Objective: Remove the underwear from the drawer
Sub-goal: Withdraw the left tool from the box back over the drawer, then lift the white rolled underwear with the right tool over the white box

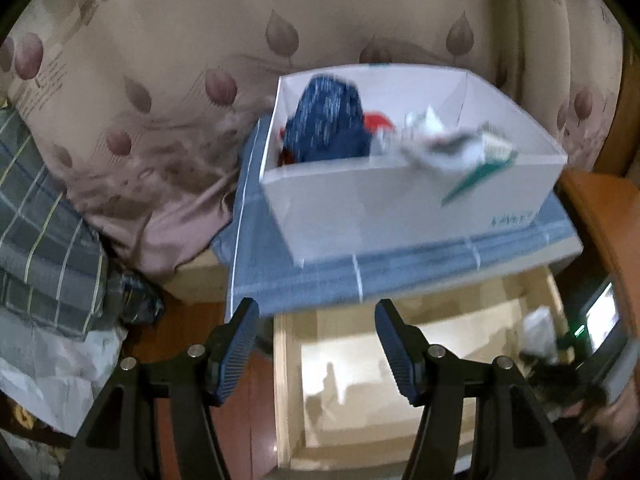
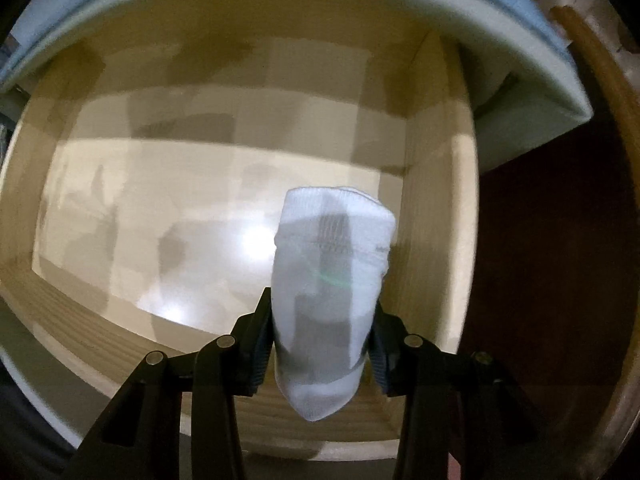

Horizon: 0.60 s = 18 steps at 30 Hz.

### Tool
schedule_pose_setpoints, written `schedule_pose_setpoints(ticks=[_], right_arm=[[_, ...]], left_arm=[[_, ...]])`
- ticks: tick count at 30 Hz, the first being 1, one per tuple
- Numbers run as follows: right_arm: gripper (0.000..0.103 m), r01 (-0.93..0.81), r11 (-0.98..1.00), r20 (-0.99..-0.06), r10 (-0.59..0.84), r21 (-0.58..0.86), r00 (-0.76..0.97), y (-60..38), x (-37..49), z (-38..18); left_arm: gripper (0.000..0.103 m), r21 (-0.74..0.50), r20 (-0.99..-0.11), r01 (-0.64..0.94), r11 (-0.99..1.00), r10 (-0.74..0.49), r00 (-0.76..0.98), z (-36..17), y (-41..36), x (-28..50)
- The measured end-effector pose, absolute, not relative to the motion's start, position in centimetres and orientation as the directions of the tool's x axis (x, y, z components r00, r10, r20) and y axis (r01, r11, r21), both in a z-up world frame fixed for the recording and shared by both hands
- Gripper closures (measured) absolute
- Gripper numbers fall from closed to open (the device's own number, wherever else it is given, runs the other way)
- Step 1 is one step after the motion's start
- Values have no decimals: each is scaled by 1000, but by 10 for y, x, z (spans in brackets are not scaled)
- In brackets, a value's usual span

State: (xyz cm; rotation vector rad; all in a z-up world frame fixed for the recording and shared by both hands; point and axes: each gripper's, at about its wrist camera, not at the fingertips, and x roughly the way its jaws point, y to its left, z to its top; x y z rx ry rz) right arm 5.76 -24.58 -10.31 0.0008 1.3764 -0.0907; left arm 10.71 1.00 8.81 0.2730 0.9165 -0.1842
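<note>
I see the bed [image 1: 168, 92] behind a white box [image 1: 400, 204] of clothes. Below, the wooden drawer [image 2: 436, 200] gapes; my left hand-held gripper [image 1: 316, 344] hangs open and my right hand-held gripper [image 2: 320, 344] clamps the white underwear [image 2: 332, 280] above the drawer floor.

Box [image 1: 400, 204] sitting on the bed edge [image 1: 320, 284], clothes [image 1: 328, 124] lying inside it. Open drawer [image 1: 400, 380] lying below and in front. Sock [image 2: 332, 280] hanging over the drawer's right side. Pillow [image 1: 40, 232] lying left.
</note>
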Motion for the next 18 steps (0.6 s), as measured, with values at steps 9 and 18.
schedule_pose_setpoints(ticks=[9, 18], right_arm=[[65, 59, 997, -889, -77, -56, 451, -243, 26, -48], [65, 93, 995, -778, -22, 47, 627, -243, 12, 16]], left_arm=[[41, 164, -812, 201, 966, 16, 584, 42, 21, 71], [41, 164, -821, 181, 970, 32, 570, 12, 20, 58]])
